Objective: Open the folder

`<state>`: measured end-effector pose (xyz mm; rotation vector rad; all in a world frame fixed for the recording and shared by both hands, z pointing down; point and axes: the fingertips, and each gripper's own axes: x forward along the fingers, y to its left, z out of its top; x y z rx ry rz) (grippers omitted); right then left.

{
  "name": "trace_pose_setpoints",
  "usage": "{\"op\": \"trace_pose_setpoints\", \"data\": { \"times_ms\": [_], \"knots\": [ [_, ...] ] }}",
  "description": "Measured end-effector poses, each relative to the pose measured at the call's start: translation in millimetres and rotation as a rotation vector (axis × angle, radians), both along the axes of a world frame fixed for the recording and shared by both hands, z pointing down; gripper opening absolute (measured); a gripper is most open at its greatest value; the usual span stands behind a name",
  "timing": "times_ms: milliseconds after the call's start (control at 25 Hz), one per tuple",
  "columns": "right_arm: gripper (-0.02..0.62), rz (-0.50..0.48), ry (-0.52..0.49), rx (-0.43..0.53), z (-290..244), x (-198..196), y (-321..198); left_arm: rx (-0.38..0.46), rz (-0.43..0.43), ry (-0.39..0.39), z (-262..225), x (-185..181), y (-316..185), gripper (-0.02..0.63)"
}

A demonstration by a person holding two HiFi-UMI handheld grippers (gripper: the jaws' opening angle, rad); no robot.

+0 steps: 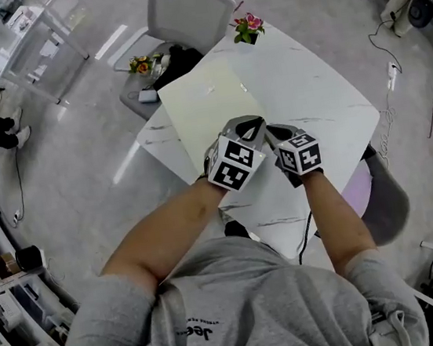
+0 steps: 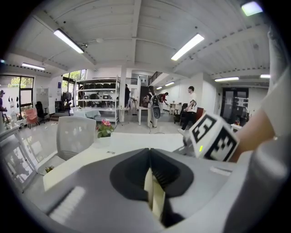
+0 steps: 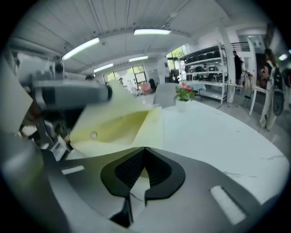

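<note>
left claw [image 2: 150, 157] pinches folder [image 2: 155, 193] edge, hidden overhead.

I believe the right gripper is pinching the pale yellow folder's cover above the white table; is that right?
Not quite: it is the left gripper that is pinching the pale yellow folder's cover above the white table, as the left gripper view shows.

Table [image 1: 326, 106]: white, marbled
Flowers [image 1: 248, 28]: pink, at the table's far corner (potted)
Chair [image 1: 187, 10]: white, just beyond the table
</note>
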<state>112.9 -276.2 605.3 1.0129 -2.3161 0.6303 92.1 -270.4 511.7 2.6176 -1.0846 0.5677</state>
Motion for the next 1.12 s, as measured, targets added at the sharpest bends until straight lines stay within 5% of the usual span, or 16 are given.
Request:
{"op": "trace_pose_setpoints", "data": {
  "times_ms": [80, 480, 840, 1120],
  "knots": [
    [0.003, -0.024, 0.089, -0.016, 26.8, 2.1, 8.1, -0.007, -0.002, 0.025, -2.5, -0.4, 4.5, 0.063],
    [0.003, -0.062, 0.13, -0.02, 38.3, -2.5, 16.5, 0.054, -0.067, 0.123, -33.9, -66.7, 56.9, 0.063],
    [0.004, -0.054, 0.257, 0.0, 37.5, -9.5, 18.6, 0.155, -0.226, 0.093, -56.8, -191.7, 125.4, 0.063],
    [0.004, 0.003, 0.303, -0.017, 39.7, -8.4, 14.7, 0.084, -0.463, 0.047, -11.4, -307.5, 165.8, 0.071]
  ]
}}
